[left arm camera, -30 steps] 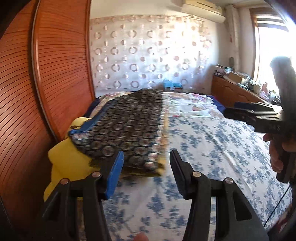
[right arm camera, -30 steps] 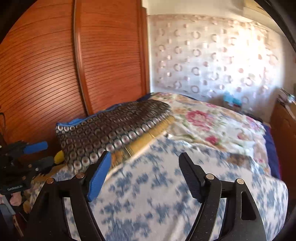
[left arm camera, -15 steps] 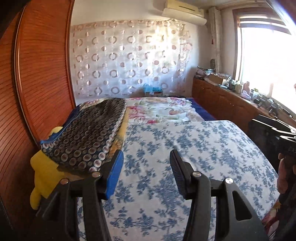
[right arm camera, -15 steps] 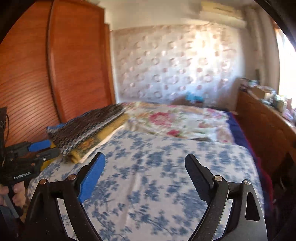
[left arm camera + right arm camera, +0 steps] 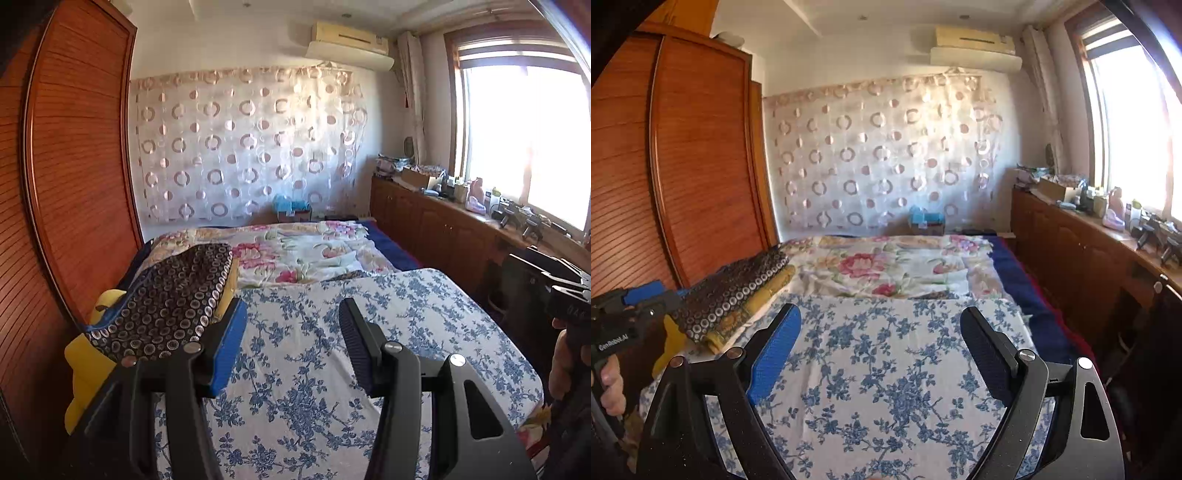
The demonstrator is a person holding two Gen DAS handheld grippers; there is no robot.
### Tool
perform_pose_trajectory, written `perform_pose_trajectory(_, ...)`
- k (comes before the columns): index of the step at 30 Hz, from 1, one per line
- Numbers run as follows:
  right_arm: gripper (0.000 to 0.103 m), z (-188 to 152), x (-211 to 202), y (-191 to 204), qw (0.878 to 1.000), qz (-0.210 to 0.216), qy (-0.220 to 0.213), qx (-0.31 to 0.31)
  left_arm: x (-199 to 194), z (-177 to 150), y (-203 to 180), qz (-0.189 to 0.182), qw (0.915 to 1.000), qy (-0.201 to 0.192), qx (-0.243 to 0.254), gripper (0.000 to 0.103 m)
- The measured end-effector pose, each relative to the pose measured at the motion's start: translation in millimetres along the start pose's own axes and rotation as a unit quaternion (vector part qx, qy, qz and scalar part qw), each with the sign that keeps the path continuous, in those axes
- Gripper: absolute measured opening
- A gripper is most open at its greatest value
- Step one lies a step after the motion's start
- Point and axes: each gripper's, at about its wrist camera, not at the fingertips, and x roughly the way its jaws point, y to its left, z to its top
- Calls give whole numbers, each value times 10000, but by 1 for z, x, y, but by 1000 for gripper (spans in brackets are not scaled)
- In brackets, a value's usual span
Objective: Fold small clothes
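A folded dark garment with a ring pattern (image 5: 166, 302) lies on a stack of folded clothes at the bed's left edge, over a yellow piece (image 5: 85, 365). It also shows in the right wrist view (image 5: 735, 291). My left gripper (image 5: 291, 321) is open and empty, held above the blue-flowered sheet (image 5: 314, 369), to the right of the stack. My right gripper (image 5: 881, 325) is open and empty above the same sheet (image 5: 886, 369). Each gripper appears at the edge of the other's view.
A wooden wardrobe (image 5: 66, 184) stands against the bed's left side. A pink-flowered quilt (image 5: 303, 251) covers the far half of the bed. A cluttered wooden counter (image 5: 461, 221) runs under the window on the right. A patterned curtain (image 5: 243, 147) hangs behind.
Both grippers have pulled back and away from the folded stack and turned to the right. The stack now lies further off at the left. Both stay open.
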Motion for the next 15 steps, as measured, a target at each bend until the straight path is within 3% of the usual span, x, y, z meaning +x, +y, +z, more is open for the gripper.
perform_pose_trajectory(15, 90, -1, -15, -3, 9999, -117, -124, 0, -7, 3, -2, 44, 10000, -73, 23, 52)
